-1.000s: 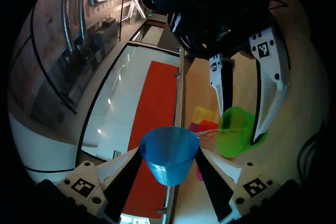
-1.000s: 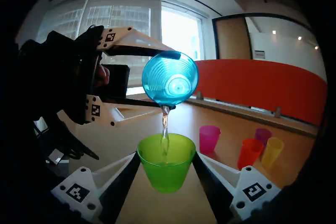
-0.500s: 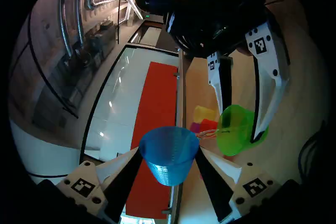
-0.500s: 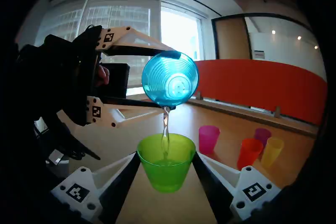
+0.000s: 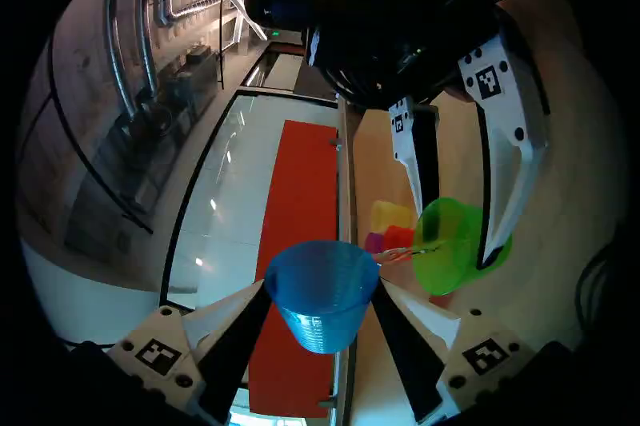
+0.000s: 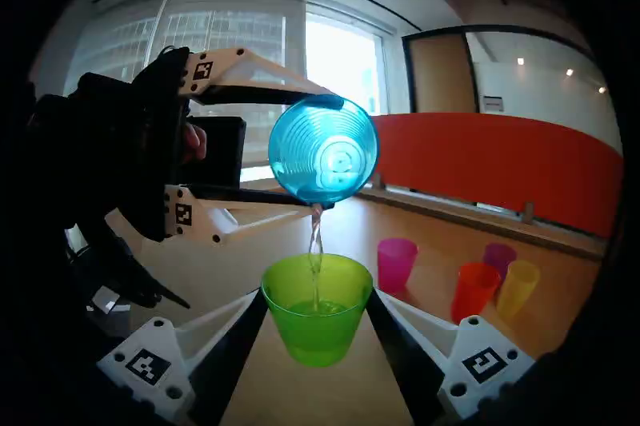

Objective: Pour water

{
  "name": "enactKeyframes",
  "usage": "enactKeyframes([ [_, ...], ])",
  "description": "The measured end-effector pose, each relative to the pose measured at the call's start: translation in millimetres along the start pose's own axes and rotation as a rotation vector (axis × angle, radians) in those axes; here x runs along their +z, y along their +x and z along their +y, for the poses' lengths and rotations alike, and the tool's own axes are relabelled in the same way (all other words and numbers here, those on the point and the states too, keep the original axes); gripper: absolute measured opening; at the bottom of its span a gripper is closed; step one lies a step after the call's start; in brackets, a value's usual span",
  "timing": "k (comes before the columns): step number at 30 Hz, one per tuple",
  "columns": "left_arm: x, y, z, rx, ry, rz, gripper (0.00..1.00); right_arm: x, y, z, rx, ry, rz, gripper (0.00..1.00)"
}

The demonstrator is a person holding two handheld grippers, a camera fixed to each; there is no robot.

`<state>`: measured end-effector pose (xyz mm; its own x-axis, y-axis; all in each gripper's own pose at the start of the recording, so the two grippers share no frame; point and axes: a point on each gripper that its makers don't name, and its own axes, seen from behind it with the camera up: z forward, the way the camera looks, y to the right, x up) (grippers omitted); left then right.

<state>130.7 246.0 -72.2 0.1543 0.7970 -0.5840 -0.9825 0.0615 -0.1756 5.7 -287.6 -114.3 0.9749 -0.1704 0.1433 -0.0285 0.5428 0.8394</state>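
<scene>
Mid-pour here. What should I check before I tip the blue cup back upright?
1. Left claw shut on blue cup: ok.
2. Right claw shut on green cup: ok.
3. Water stream lands inside green cup: ok.
4. Green cup upright, water level below its rim: ok.
5. Amount of water left in blue cup: cannot tell.
6. Pink cup stands apart from the pour: ok.

I count six cups on my feeds: one blue cup (image 6: 323, 149), one green cup (image 6: 318, 322), one pink cup (image 6: 398, 263), one purple cup (image 6: 500, 256), one orange cup (image 6: 475, 288), one yellow cup (image 6: 519, 287). Two grippers, the left gripper (image 5: 322, 290) and the right gripper (image 6: 318, 296), and one stream of water (image 6: 315, 242).
</scene>
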Motion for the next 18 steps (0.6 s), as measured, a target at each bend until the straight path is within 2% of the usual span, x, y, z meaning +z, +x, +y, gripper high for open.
enactKeyframes([
  [9,1.7,-1.0,-4.0,0.035,0.007,0.0,0.86,1.0,0.8,0.0,0.001,-0.001,0.004,0.91],
  [18,1.4,0.5,-1.5,0.057,0.011,0.001,0.86,1.3,1.2,1.6,0.001,-0.003,0.004,0.91],
])
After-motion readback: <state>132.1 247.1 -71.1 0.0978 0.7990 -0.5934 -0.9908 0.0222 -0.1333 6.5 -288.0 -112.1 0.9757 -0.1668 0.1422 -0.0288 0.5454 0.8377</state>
